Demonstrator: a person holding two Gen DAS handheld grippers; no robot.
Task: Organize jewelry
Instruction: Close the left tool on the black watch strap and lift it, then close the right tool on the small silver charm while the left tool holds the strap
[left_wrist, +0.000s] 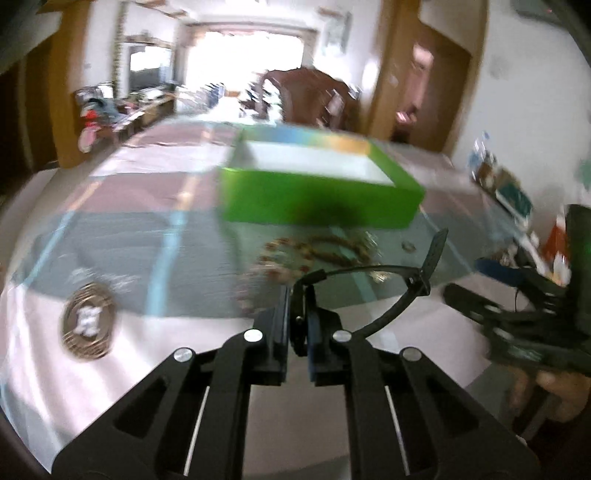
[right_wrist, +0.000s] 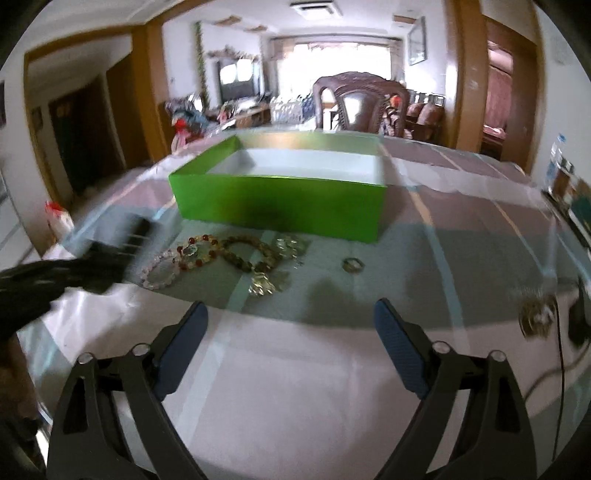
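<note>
Room: a lived-in home, bright window at the far end, a carved wooden chair (right_wrist: 364, 105) behind the worktop (right_wrist: 295, 369), which has a pale cloth under a glass sheet.
Box: an open green box (right_wrist: 277, 206) with a white inside stands in the middle of the worktop; nothing shows in it from here.
Jewelry: a cluster of bead bracelets (right_wrist: 207, 254) lies just in front of the box, with a small ring (right_wrist: 352, 264) a little apart to its right.
Left gripper (left_wrist: 299, 321): jaws pressed together on the end of a thin black frame (left_wrist: 388, 291), which looks like glasses or a hair band; I cannot tell which. It is lifted clear of the worktop, in front of the bracelets.
Right gripper (right_wrist: 291, 339): jaws spread wide, nothing between them, pointed at the worktop short of the jewelry.
Step, as I judge it: carrying the black frame to the box.
Risk one: the pinch sits at one tip only, so the long frame may swing or slip out during a quick move; the left view is blurred, suggesting speed.
Risk two: the dangling end could catch the box wall or drag the bracelets.
Risk three: the two grippers are near each other and could collide.
</note>
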